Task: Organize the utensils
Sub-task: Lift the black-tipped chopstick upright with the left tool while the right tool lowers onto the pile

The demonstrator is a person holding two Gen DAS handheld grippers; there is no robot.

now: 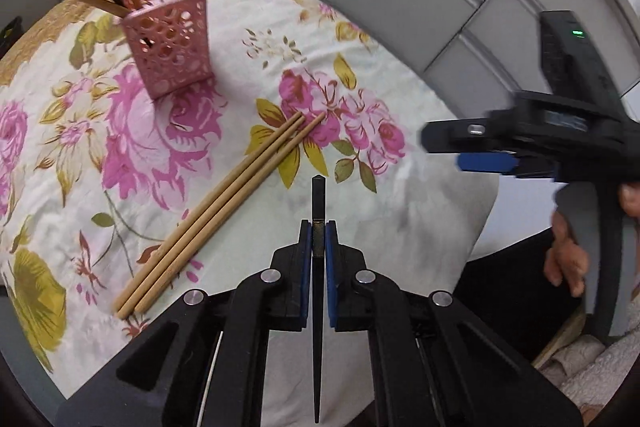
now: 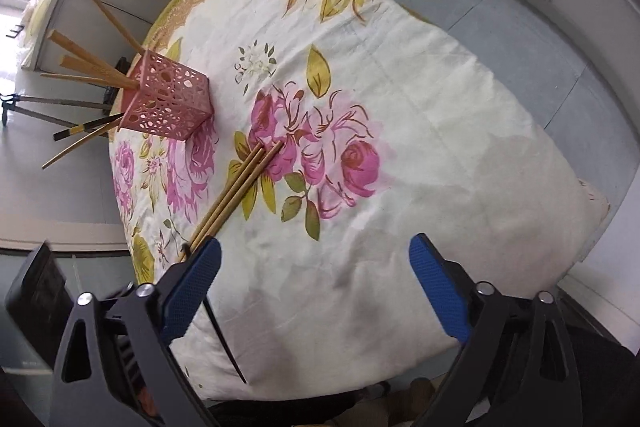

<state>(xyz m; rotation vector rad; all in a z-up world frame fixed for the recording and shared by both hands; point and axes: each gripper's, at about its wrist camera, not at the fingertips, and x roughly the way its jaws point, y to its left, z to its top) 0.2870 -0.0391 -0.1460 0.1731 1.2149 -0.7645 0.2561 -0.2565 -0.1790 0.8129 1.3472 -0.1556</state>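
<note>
My left gripper (image 1: 318,229) is shut on a black chopstick (image 1: 316,195), which runs straight between the blue pads and sticks out past the tips. Three bamboo chopsticks (image 1: 216,215) lie side by side on the floral cloth, left of the gripper. A pink perforated holder (image 1: 170,39) stands at the far left with several bamboo chopsticks and one black one in it. My right gripper (image 2: 316,247) hangs open over the cloth with nothing between its fingers. Left of it lie the bamboo chopsticks (image 2: 236,187); the holder (image 2: 168,99) stands beyond. The black chopstick (image 2: 226,343) shows below its left finger.
The round table's floral cloth (image 1: 400,211) drops off at the near right edge; grey floor tiles (image 1: 420,7) lie beyond. In the left wrist view the right gripper's blue pad (image 1: 486,161) is blurred at the right, with a person's hand (image 1: 568,259) below it.
</note>
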